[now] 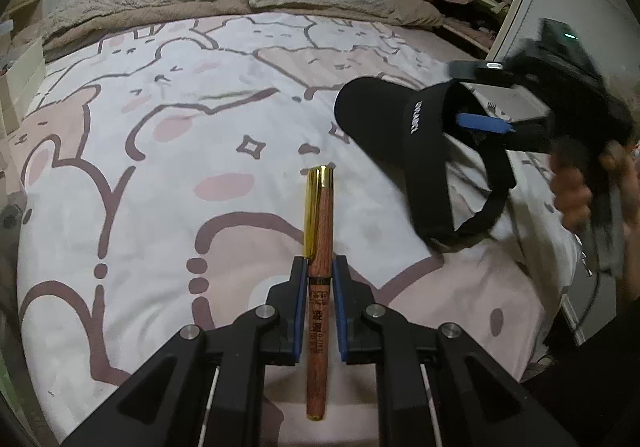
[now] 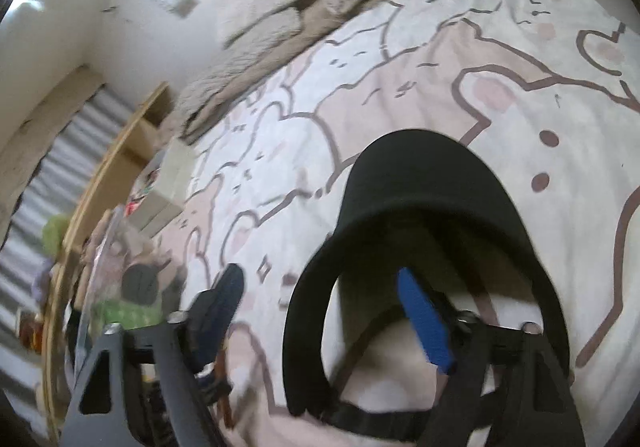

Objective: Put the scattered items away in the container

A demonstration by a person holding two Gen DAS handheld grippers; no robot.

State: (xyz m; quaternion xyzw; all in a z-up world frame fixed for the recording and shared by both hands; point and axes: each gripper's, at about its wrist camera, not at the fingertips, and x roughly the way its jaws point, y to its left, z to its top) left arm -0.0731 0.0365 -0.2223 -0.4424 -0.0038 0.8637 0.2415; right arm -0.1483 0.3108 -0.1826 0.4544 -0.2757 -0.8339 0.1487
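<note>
The left gripper [image 1: 320,279] clamps a reddish-brown wooden pen [image 1: 319,287] with a shiny gold cap above the cartoon-bear bedspread [image 1: 160,151]. The right gripper [image 2: 320,295], jaws apart, has one blue finger [image 2: 424,319] hooked inside a black fabric sun visor [image 2: 424,183], lifted off the bed.

The left tool [image 1: 320,267] points forward and downward, its blue pads [image 1: 298,311] pressed tight on what they hold. The right tool [image 2: 324,287] is blurred, rolled to one side, its jaws standing apart; a hand [image 1: 576,203] grips its handle at the right edge
</note>
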